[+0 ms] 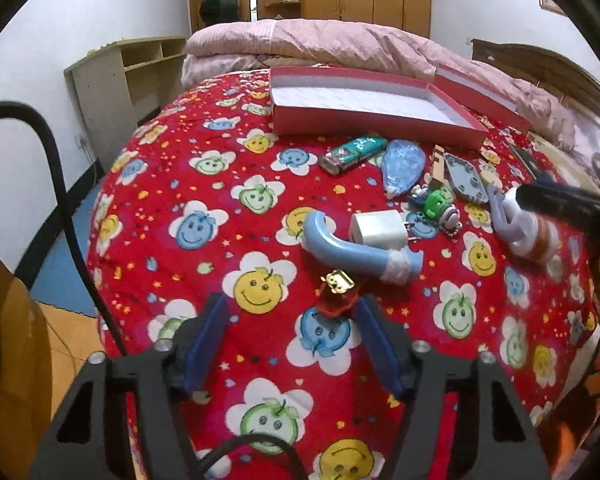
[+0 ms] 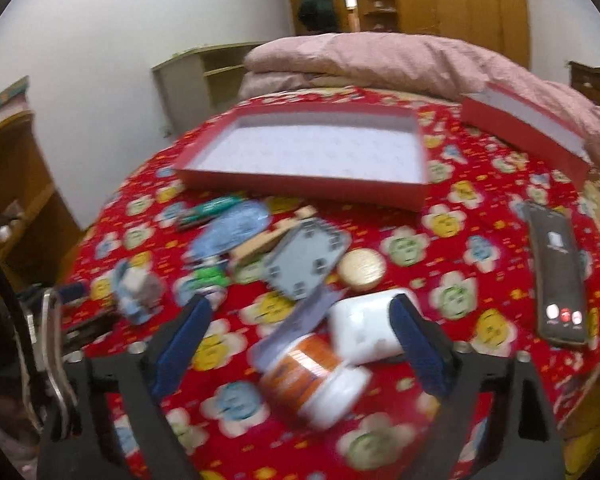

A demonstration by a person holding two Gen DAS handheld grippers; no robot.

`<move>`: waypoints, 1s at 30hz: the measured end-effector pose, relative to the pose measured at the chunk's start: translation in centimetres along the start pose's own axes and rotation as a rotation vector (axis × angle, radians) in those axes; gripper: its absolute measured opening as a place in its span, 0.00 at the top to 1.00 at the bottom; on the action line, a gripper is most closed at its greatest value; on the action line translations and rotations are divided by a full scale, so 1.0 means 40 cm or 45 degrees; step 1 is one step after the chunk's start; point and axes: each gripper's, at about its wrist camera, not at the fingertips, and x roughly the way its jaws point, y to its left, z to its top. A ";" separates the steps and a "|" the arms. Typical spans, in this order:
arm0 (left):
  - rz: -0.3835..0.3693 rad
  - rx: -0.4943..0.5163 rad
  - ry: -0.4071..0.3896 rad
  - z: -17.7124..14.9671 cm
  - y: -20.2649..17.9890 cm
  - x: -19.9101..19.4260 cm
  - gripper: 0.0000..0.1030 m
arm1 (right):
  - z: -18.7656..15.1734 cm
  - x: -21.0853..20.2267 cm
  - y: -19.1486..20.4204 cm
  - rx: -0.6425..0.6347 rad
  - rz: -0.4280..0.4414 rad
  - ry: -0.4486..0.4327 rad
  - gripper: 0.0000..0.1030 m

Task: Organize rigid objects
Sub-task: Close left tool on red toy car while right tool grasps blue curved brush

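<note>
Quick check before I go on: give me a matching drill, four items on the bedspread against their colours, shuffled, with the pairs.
Items:
1. curved tube
2. plug adapter
3. open shallow box
4. round lid

Colours:
A. gold
B. red outside, white inside
C. light blue with white tape near one end
D. white

Pairs: 1-C, 2-D, 3-B, 4-A
</note>
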 end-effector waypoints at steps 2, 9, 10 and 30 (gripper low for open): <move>-0.013 -0.008 -0.004 0.002 -0.005 0.006 0.34 | -0.002 -0.002 0.022 -0.006 0.067 0.023 0.27; -0.055 0.041 -0.026 0.024 -0.035 0.026 0.36 | -0.024 -0.016 0.049 -0.012 0.155 0.047 0.35; -0.052 0.043 -0.027 0.024 -0.036 0.027 0.47 | -0.025 -0.017 0.055 -0.025 0.165 0.050 0.35; -0.024 -0.126 -0.013 0.034 0.043 -0.002 0.78 | -0.028 0.097 0.234 -0.235 0.424 0.256 0.63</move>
